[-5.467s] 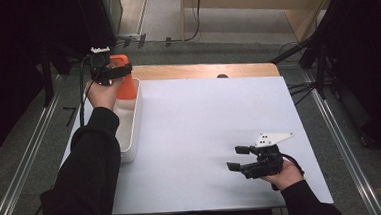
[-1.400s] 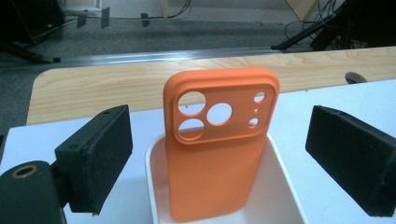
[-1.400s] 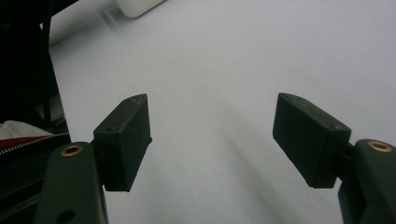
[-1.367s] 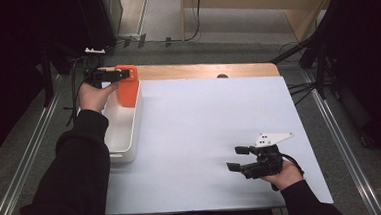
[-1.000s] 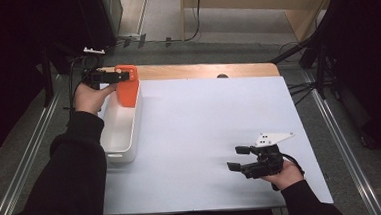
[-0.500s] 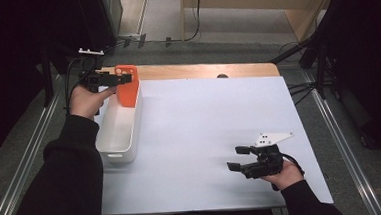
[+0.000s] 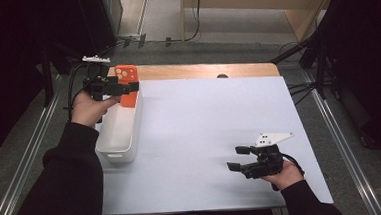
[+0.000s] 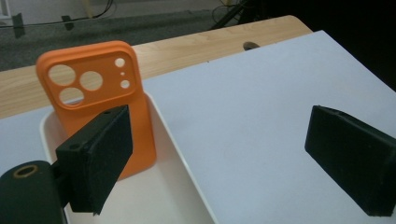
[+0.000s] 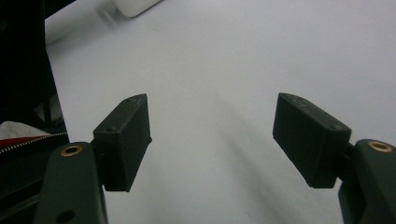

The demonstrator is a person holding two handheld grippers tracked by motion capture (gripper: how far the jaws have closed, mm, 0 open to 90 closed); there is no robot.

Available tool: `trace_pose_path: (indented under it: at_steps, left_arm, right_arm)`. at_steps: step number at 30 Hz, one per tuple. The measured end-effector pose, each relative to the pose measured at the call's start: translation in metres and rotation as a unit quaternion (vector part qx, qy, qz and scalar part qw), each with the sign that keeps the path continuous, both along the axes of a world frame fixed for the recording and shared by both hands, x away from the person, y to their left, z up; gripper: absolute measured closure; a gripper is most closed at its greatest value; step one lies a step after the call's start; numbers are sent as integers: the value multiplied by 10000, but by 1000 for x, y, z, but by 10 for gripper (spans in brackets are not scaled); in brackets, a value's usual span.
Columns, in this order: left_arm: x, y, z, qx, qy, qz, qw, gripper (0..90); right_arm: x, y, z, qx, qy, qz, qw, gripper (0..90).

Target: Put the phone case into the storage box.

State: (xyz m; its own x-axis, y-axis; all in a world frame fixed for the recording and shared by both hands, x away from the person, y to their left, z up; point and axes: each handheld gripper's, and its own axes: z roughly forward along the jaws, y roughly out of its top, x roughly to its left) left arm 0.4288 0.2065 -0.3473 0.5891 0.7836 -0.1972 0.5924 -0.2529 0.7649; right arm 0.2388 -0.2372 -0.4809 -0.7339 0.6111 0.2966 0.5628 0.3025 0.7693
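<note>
Left claw: jaws apart, nothing between them, held at the far left of the desk above the far end of the white bin; in the left claw view one pad stands in front of the lower part of the orange phone case, and whether it touches the case cannot be told. Right claw: jaws apart and empty, resting low over bare desk surface at the near right, well apart from the bin. Orange phone case: stands upright at the far end of the white bin, leaning against the end wall, camera cut-outs at the top and facing the claw. Handling, by judgement: light, thin-walled, flexible moulding, probably rubbery and fairly grippy; not fragile, but likely to bend or fold if pinched across its open face. Best hold: across the thickness at the upper rim or a side edge, clear of the camera holes, so that the pads bear on the stiffer border. White bin: smooth, rigid, shallow; it may slide if the case drags on its wall. Not legible: the foot of the case, covered by the near pad; the inner face of the case; the bin's near end in the left claw view, cut off by the frame; any contents of the bin under the hand in the high view.
</note>
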Motion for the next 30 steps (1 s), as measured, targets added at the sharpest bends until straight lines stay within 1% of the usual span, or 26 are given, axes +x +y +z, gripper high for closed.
trace_pose_path:
  at_steps: [2,4,6,10,12,15,18,25,30]
  left_arm:
    - [-3,-2,-2,-28,-9,-62,10000,77]
    - [-6,-3,-4,-8,-14,-92,10000,78]
    - [-8,-3,-6,-55,0,-126,9999,78]
    - [-14,-5,-11,-40,9,-206,9998,78]
    - [-17,-6,-14,-58,8,-260,9996,78]
    - [-22,-7,-17,-56,-11,-405,9992,78]
    - [-27,-9,-21,-120,-22,-487,9987,78]
    - [-39,-14,-27,-110,-28,-778,9969,78]
    - [-48,-18,-31,-124,-70,-1027,9946,78]
  right_arm:
    - [0,0,0,2,8,-8,10000,267]
    - [0,0,0,4,9,-12,10000,267]
    - [0,0,0,9,4,-11,10000,267]
    - [0,0,0,10,-6,-20,10000,267]
    - [0,0,0,11,-2,-30,10000,267]
    - [0,0,0,6,4,-22,10000,267]
    - [0,0,0,-3,8,-25,10000,267]
    - [0,0,0,12,11,-33,10000,267]
    - [0,0,0,5,5,-24,10000,267]
